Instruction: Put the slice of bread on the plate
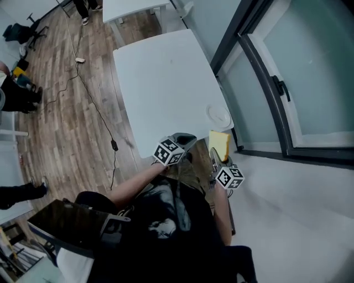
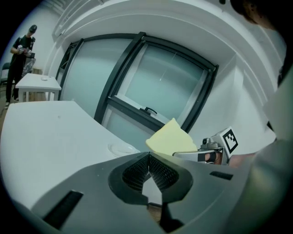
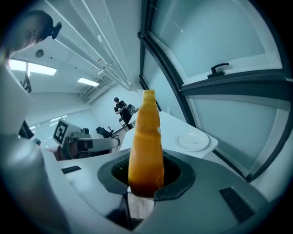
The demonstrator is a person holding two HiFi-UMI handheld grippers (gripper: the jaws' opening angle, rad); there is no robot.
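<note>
The slice of bread, pale yellow with an orange-brown crust, stands on edge between the jaws of my right gripper, which is shut on it. In the head view the bread hangs just off the near right corner of the white table. The small white plate lies on that corner, a little beyond the bread, and shows as well in the right gripper view, plate. My left gripper is to the left of the bread, its jaws shut and nothing in them.
A dark-framed window wall runs along the table's right side. Wooden floor with a black cable lies left of the table. A second white table stands farther back. A person stands far off.
</note>
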